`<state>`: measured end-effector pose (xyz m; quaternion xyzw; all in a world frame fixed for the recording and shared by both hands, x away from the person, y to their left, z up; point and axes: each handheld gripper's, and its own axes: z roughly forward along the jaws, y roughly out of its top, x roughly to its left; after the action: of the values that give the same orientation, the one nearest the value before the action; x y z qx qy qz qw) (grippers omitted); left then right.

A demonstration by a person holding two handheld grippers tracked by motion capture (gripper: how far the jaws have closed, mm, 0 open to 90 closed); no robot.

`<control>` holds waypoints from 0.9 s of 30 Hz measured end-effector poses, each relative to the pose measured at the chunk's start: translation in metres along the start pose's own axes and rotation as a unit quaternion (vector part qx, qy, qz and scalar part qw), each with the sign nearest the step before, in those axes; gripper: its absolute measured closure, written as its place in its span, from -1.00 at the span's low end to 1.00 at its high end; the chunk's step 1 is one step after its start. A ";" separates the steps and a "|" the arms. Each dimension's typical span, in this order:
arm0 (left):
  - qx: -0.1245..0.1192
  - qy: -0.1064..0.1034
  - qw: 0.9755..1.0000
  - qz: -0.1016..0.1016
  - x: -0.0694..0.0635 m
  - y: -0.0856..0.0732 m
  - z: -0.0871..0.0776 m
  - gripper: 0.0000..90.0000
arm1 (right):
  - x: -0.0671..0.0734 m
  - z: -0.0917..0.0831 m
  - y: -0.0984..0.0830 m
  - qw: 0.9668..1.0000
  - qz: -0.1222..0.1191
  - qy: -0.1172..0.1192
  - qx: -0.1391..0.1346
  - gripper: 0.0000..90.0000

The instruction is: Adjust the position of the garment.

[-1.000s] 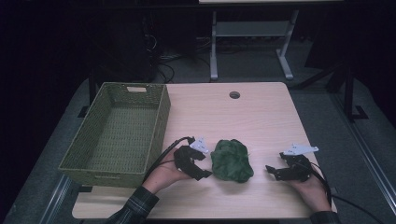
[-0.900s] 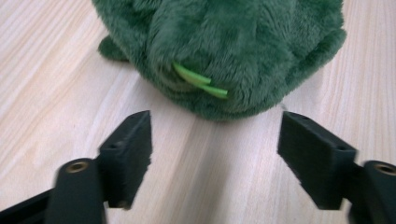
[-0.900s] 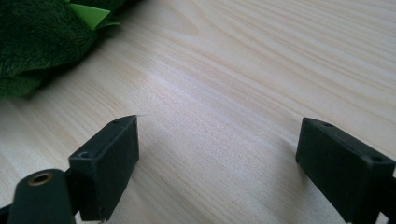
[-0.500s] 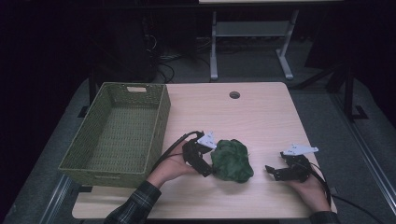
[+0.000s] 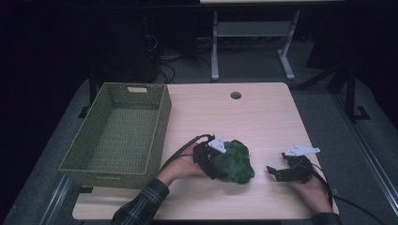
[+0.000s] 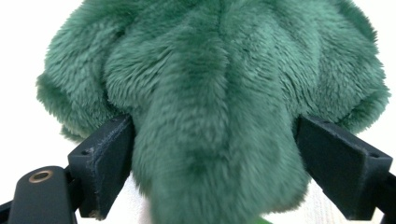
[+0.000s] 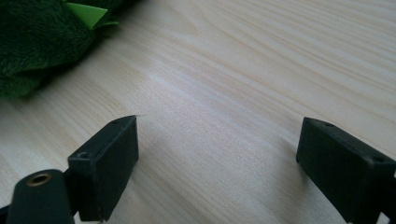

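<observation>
Left gripper (image 5: 212,159): jaws spread wide, having just been opening, with a fold of the green plush toy (image 6: 210,107) between them (the fur brushes both inner faces in the left gripper view, but the pads do not clamp it). Right gripper (image 5: 281,172): jaws apart, nothing between them but bare wood, hovering low over the table (image 5: 263,117).

Green plush toy: lying on the table's near half, between the two grippers; the left gripper is at its left edge, the right gripper stands apart to its right. A bright green tab (image 7: 88,13) shows at its edge in the right gripper view.

Woven green basket (image 5: 117,133): at the table's left edge, well apart from the toy.
</observation>
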<state>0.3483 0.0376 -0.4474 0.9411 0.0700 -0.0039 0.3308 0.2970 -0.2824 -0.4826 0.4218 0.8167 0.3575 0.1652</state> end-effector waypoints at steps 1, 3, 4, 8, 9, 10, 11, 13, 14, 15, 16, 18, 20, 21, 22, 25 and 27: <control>0.001 0.000 1.000 -0.001 0.000 -0.001 0.002 -0.71 | 0.000 0.000 0.000 1.000 0.000 0.000 0.000 -0.72; 0.005 0.002 1.000 0.001 -0.001 -0.002 0.005 -0.71 | 0.000 0.000 0.000 1.000 0.000 0.000 0.000 -0.72; 0.007 0.002 1.000 0.002 -0.001 -0.002 0.007 -0.71 | 0.000 0.000 0.000 1.000 0.000 0.000 0.000 -0.72; 0.018 0.010 1.000 0.011 -0.004 -0.003 0.013 -0.72 | 0.000 0.000 0.000 1.000 0.000 0.000 0.000 -0.72; 0.023 0.012 1.000 0.014 -0.005 -0.003 0.014 -0.72 | 0.000 0.000 0.000 1.000 0.000 0.000 0.000 -0.72; 0.021 0.015 1.000 0.014 -0.005 -0.003 0.015 -0.72 | 0.000 0.000 0.000 1.000 0.000 0.000 0.000 -0.72; 0.018 0.015 1.000 0.016 -0.006 -0.004 0.015 -0.72 | 0.000 0.000 0.000 1.000 0.000 0.000 0.000 -0.72; 0.017 0.014 1.000 0.015 -0.006 -0.005 0.016 -0.72 | 0.000 0.000 0.000 1.000 0.000 0.000 0.000 -0.72; 0.018 0.014 1.000 0.013 -0.005 -0.005 0.016 -0.71 | 0.000 0.000 0.000 1.000 0.000 0.000 0.000 -0.72; 0.021 0.014 1.000 0.013 -0.005 -0.005 0.016 -0.70 | 0.000 0.000 0.000 1.000 0.000 0.000 0.000 -0.72; 0.019 0.012 1.000 0.012 -0.005 -0.006 0.016 -0.69 | 0.000 0.000 0.000 1.000 0.000 0.000 0.000 -0.72; 0.011 0.008 1.000 0.011 -0.004 -0.007 0.016 -0.58 | 0.000 0.000 0.000 1.000 0.000 0.000 0.000 -0.72; 0.008 0.006 1.000 0.012 -0.005 -0.008 0.014 -0.42 | 0.000 0.000 0.000 1.000 -0.001 0.000 0.000 -0.72; 0.007 0.003 1.000 0.015 -0.005 -0.008 0.013 -0.30 | 0.000 0.000 0.000 1.000 -0.001 0.000 0.000 -0.72; 0.006 0.001 1.000 0.015 -0.005 -0.008 0.012 -0.19 | 0.000 0.000 0.000 1.000 -0.001 0.000 0.000 -0.72; 0.007 -0.007 1.000 0.019 -0.006 -0.007 0.010 0.15 | 0.000 0.000 0.000 1.000 -0.001 -0.001 -0.001 -0.72; 0.009 -0.012 1.000 0.017 -0.006 -0.007 0.009 0.35 | 0.000 0.000 0.000 1.000 0.000 -0.001 0.000 -0.72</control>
<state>0.3416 0.0368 -0.4584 0.9449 0.0498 -0.0099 0.3233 0.2970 -0.2823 -0.4827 0.4217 0.8166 0.3575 0.1661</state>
